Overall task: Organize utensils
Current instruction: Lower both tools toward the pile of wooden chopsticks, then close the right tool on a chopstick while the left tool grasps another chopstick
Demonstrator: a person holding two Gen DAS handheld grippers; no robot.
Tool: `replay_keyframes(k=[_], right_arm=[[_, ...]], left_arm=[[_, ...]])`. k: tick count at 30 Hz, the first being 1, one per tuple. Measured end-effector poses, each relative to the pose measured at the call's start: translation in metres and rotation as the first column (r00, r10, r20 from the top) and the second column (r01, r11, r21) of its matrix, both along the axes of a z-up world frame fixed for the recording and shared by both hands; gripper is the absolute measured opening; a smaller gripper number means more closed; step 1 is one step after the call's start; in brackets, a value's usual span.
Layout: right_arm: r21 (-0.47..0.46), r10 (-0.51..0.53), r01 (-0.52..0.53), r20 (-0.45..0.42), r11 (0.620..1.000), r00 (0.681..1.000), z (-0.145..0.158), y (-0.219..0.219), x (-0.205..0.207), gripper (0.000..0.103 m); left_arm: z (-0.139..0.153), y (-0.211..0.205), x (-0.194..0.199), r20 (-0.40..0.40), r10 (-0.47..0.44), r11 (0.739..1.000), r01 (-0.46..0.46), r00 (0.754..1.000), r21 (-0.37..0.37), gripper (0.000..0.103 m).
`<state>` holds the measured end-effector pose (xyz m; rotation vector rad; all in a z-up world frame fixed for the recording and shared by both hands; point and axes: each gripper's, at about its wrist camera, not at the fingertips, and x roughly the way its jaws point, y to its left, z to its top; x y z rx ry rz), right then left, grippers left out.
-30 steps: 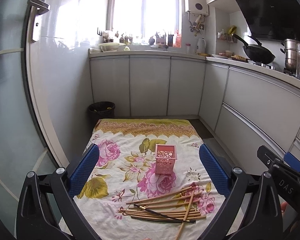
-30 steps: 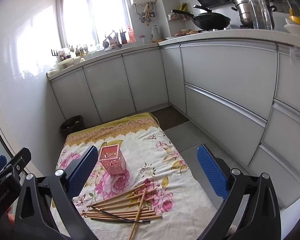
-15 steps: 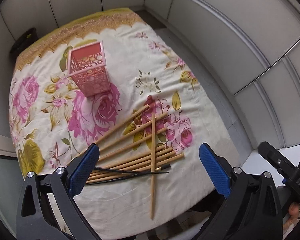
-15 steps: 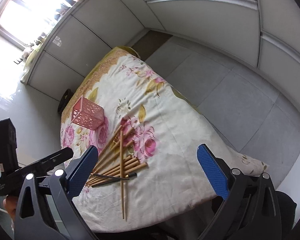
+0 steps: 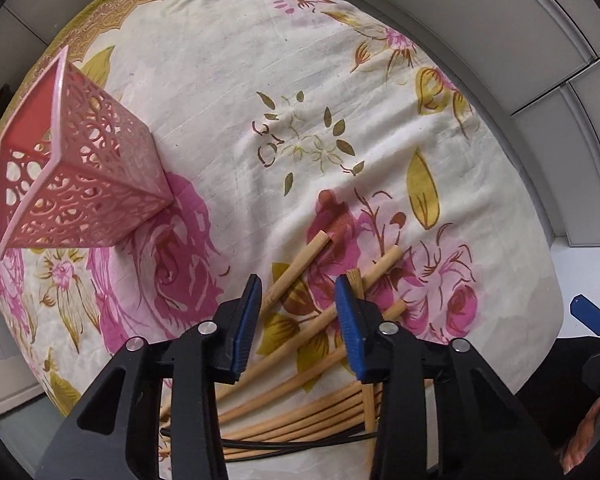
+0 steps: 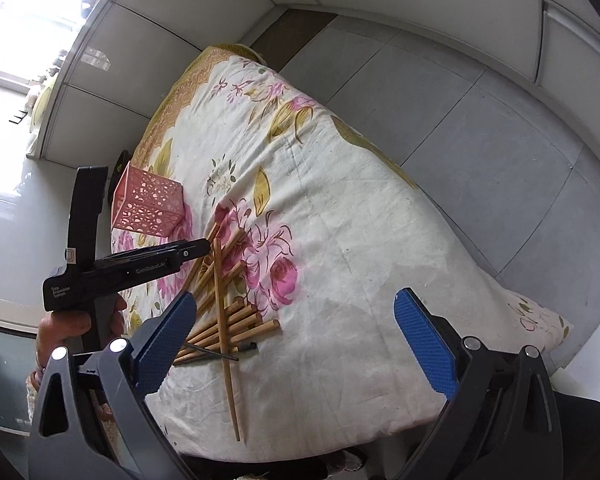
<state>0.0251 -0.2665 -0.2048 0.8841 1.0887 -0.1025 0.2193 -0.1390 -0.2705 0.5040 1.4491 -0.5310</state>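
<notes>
- The left gripper [image 5: 296, 320] hangs low over the pile of wooden chopsticks [image 5: 320, 384] in the lower centre of the left wrist view, its blue pads [image 5: 246, 326] drawn partly together with a clear gap between them; nothing is gripped, though several sticks cross that gap underneath
- One chopstick [image 5: 356, 282] lies just beside the inner face of the pad on the right; I cannot tell whether they touch
- A thin black stick [image 5: 300, 442] lies across the bottom of the pile
- The pink lattice utensil holder [image 5: 80, 176] stands upright at the left edge of the frame, well apart from the pile, on the floral tablecloth [image 5: 308, 80]
- In the right wrist view the right gripper [image 6: 300, 344] is released, fingers spread wide above the cloth's near edge, holding nothing
- There the chopsticks [image 6: 228, 300] sit at centre left, one long stick [image 6: 226, 340] crossing the rest toward the bottom of the frame, with the holder [image 6: 148, 204] above them
</notes>
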Motion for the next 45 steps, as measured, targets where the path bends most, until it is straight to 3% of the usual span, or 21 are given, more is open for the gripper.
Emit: replay_keyframes(k=[5, 8, 9, 13, 17, 20, 21, 25, 30, 35, 37, 39, 41, 42, 45], right_arm=[[0.01, 0.023, -0.023, -0.022, 1.0, 0.999, -0.008, 0.006, 0.013, 0.096], [0.01, 0.034, -0.034, -0.033, 0.999, 0.999, -0.011, 0.011, 0.022, 0.096], [0.011, 0.036, -0.036, -0.035, 0.999, 0.999, -0.011, 0.013, 0.025, 0.096], [-0.011, 0.049, -0.05, -0.051, 0.999, 0.997, -0.011, 0.024, 0.044, 0.096], [0.007, 0.085, -0.085, -0.068, 0.996, 0.994, -0.013, 0.039, 0.068, 0.096], [-0.056, 0.145, -0.151, -0.098, 0.987, 0.985, -0.015, 0.058, 0.095, 0.096], [-0.086, 0.17, -0.179, -0.106, 0.98, 0.98, -0.015, 0.066, 0.103, 0.093], [-0.174, 0.283, -0.312, -0.17, 0.934, 0.944, -0.024, 0.102, 0.135, 0.061], [-0.305, 0.34, -0.395, -0.218, 0.867, 0.915, -0.032, 0.137, 0.156, 0.059], [-0.371, 0.349, -0.415, -0.234, 0.831, 0.908, -0.037, 0.152, 0.169, 0.059], [-0.406, 0.345, -0.413, -0.232, 0.815, 0.909, -0.036, 0.156, 0.169, 0.042], [-0.433, 0.355, -0.42, -0.227, 0.798, 0.907, -0.035, 0.161, 0.168, 0.04], [-0.458, 0.361, -0.416, -0.207, 0.785, 0.909, -0.034, 0.165, 0.165, 0.03], [-0.482, 0.37, -0.413, -0.188, 0.773, 0.91, -0.031, 0.168, 0.162, 0.012], [-0.491, 0.385, -0.41, -0.157, 0.769, 0.91, -0.023, 0.169, 0.156, 0.008]], left_arm=[[-0.01, 0.0, 0.009, -0.044, -0.06, 0.998, 0.061, 0.997, 0.011, 0.027], [-0.008, 0.003, 0.011, -0.035, -0.094, 0.996, 0.094, 0.995, 0.002, 0.023], [-0.007, 0.003, 0.011, -0.025, -0.101, 0.995, 0.101, 0.995, 0.001, 0.017], [-0.003, 0.021, 0.007, 0.034, -0.084, 0.996, 0.085, 0.996, -0.037, 0.013], [0.039, 0.064, 0.004, 0.12, -0.013, 0.986, 0.032, 0.993, -0.161, 0.013], [0.084, 0.1, -0.005, 0.204, 0.037, 0.967, 0.017, 0.978, -0.254, 0.012], [0.097, 0.11, -0.013, 0.23, 0.059, 0.958, 0.01, 0.971, -0.287, 0.012], [0.13, 0.146, -0.035, 0.315, 0.161, 0.917, -0.024, 0.935, -0.399, 0.011], [0.159, 0.175, -0.047, 0.353, 0.246, 0.873, -0.048, 0.903, -0.486, 0.01], [0.163, 0.191, -0.052, 0.354, 0.265, 0.86, -0.054, 0.897, -0.507, 0.009], [0.16, 0.195, -0.052, 0.356, 0.273, 0.861, -0.062, 0.894, -0.505, 0.008], [0.157, 0.199, -0.053, 0.359, 0.276, 0.861, -0.063, 0.892, -0.505, 0.008], [0.159, 0.201, -0.055, 0.363, 0.283, 0.858, -0.066, 0.888, -0.509, 0.008], [0.16, 0.201, -0.055, 0.364, 0.284, 0.858, -0.065, 0.887, -0.51, 0.008], [0.162, 0.2, -0.058, 0.366, 0.282, 0.855, -0.059, 0.887, -0.515, 0.008]])
